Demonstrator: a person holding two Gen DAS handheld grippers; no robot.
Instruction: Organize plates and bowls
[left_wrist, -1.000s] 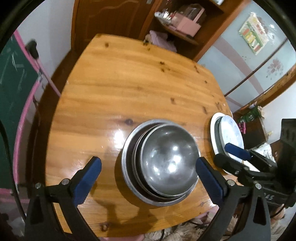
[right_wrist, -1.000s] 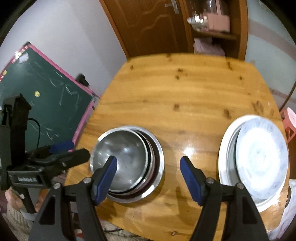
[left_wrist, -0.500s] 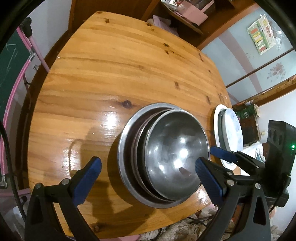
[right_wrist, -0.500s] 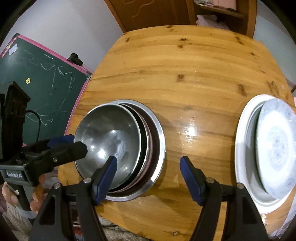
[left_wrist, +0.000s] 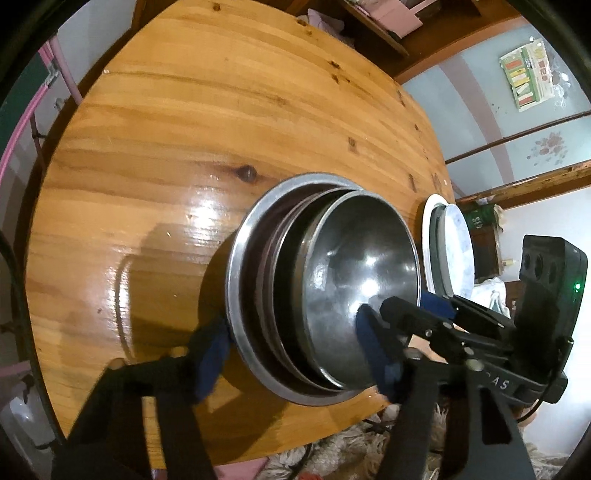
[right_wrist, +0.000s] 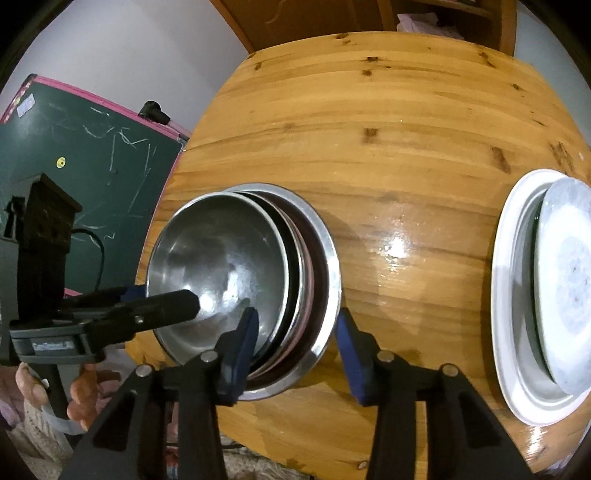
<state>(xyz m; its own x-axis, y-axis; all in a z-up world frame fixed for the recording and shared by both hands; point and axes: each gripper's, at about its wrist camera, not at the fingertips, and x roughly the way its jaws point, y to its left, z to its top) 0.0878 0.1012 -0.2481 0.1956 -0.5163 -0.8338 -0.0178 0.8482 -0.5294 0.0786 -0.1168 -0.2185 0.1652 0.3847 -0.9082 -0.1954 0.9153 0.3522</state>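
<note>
While both sets of tongs are squeezing in, they're working the same stack of nested round steel bowls from opposite sides, near the front edge of the glossy knotty-pine counter.

Left tongs: one blue pad sits outside the widest outer rim, the other is down inside the shiny top bowl, so several rims are between the pads. The jaws are closing, and that outer pad looks right up against the rim, but it's blurred, so I can't tell if the pinch has actually landed.

Right tongs: same deal on the stack's other side. One blue pad is inside against the inner bowls, the other is just outside the wide outer rim with a sliver of counter still showing between pad and metal. Closing, not clamped.

Over toward the counter's right edge, well apart from the bowls, there's a big white oval ceramic platter with a pale blue-grey patterned round plate lying in it. Nothing is touching those.

A green chalkboard with a pink frame leans beyond the counter's left edge.
</note>
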